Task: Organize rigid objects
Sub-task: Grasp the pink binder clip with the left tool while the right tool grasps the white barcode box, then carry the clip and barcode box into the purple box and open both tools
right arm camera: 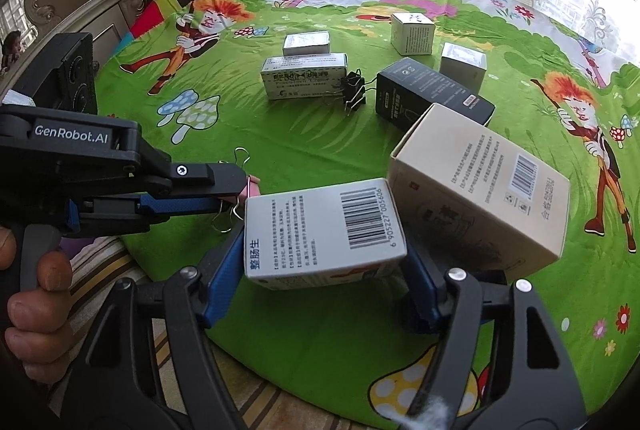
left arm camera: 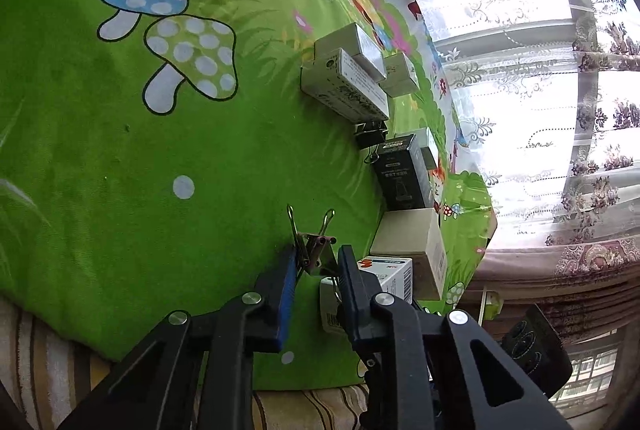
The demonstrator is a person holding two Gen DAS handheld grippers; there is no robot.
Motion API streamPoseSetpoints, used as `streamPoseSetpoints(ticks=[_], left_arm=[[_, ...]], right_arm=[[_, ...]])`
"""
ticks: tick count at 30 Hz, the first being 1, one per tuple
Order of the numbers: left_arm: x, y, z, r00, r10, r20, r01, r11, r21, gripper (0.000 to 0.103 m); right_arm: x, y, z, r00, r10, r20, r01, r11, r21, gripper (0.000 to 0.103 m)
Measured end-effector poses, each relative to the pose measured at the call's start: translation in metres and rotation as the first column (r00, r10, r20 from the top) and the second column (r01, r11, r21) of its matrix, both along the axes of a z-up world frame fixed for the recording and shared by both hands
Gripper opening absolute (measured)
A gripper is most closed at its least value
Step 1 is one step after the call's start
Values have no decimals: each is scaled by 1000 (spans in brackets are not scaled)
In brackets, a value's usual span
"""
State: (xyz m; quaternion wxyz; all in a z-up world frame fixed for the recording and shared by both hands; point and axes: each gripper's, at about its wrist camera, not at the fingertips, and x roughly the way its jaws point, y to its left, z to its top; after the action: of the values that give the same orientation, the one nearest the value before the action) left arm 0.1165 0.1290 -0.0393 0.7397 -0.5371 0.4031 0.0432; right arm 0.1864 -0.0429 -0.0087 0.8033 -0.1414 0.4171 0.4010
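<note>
My left gripper [left arm camera: 318, 258] is shut on a pink binder clip [left arm camera: 316, 254] low over the green cloth, with its wire handles sticking up past the pads. In the right wrist view, that gripper [right arm camera: 236, 194] comes in from the left with the clip [right arm camera: 253, 190] at its tips. My right gripper [right arm camera: 324, 262] is shut on a white medicine box [right arm camera: 320, 234], barcode side up, one blue pad against each end. This box [left arm camera: 394, 276] also shows just right of the left fingers.
A beige box [right arm camera: 480, 182] leans right beside the white box. Behind stand a black box [right arm camera: 432, 94], a black binder clip [right arm camera: 354, 90], a green-white box [right arm camera: 304, 76] and small silver and white boxes. The round table's edge [right arm camera: 168, 270] is near. A hand [right arm camera: 36, 290] holds the left handle.
</note>
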Motion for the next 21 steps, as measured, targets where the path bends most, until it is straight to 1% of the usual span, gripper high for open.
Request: streamPoseSetpoints(ticks=[1,12,21], left_arm=[[-3,1,1,1000,3,4,-3,1000,3,20],[-40,10,16,998,55,41,-55,998,10,20],[-85,31,24,989,126,76,-127,992,7,20]], right_arm=[[-1,-1,1,1000,0,3,0,1000,5,75],[-10,-7,15,1000,-8,0,8,998,56,75],[-27,0,25,999,25,-33,-22,996,87,75]])
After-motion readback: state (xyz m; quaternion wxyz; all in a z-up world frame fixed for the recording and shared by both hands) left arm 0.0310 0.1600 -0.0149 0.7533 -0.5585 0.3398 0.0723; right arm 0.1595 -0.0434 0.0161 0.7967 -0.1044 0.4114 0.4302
